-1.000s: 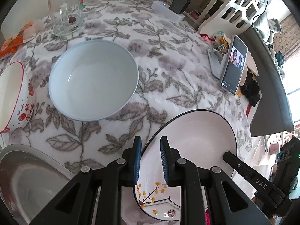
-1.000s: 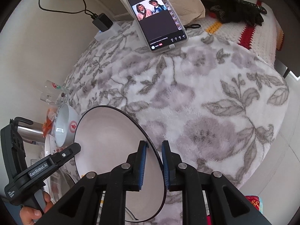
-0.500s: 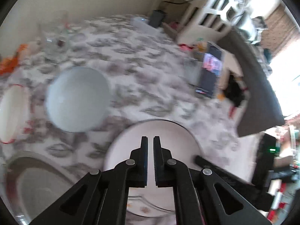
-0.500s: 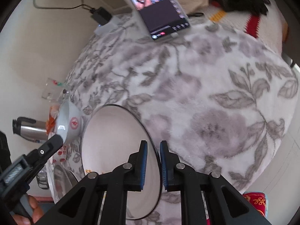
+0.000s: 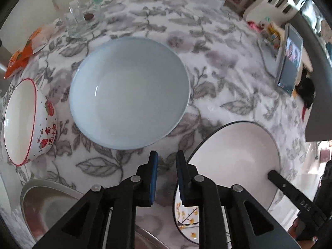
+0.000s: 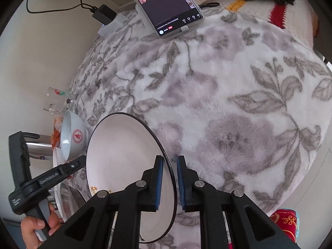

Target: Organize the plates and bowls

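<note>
Two tools: left tool [image 5: 166, 173] spread, empty, w/ blue bowl [image 5: 129, 92] at 12 o'clock on bench [image 5: 217, 62]. Right tool [image 6: 169, 179] straddles black-rimmed plate [image 6: 124, 157] edge, grip not confirmed.

Plate [image 5: 238, 155]: white, black rim, yellow blossom sprig. Large bowl [image 5: 129, 92]: plain pale blue. Small bowl [image 5: 31, 122], at 9 o'clock: white, red rim, strawberries, red characters. Cloth [image 6: 228, 95]: white with grey leaves and mauve blooms. Gripper pads [image 5: 154, 178]: blue.
</note>
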A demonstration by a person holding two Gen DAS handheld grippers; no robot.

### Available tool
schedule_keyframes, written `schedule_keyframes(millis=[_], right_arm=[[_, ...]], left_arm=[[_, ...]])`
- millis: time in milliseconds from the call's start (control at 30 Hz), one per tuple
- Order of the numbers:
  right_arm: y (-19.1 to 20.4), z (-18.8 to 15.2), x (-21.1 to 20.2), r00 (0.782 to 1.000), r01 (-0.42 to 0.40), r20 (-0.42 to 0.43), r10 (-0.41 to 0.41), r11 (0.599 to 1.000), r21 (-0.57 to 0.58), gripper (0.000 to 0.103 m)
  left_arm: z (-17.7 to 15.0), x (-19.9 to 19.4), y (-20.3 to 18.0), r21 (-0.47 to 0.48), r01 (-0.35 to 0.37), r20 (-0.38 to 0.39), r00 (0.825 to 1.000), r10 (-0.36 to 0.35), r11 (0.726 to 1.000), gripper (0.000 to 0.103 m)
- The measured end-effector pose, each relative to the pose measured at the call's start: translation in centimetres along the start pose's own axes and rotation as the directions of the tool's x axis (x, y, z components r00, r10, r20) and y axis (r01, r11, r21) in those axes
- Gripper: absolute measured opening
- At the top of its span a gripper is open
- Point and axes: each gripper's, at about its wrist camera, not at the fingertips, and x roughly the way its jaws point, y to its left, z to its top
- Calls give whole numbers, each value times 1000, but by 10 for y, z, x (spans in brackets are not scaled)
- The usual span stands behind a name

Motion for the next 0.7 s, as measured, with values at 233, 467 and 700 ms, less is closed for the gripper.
schedule_keyframes(millis=[233,467,700], right_arm=[[-5,-5,-5,1000,-21,-11,21,1000,12,15],[-7,-6,-6,999,-34,-10,35,999,28,15],[-8,-6,-6,999,-41,-14,42,998,38,15]], left_arm=[[7,-3,10,-33,63,-4,998,-63,997,18],[7,-5,9,17,4,-22,1000,-4,1000,25],[7,-11,5,43,18,-20,1000,-17,999,52]])
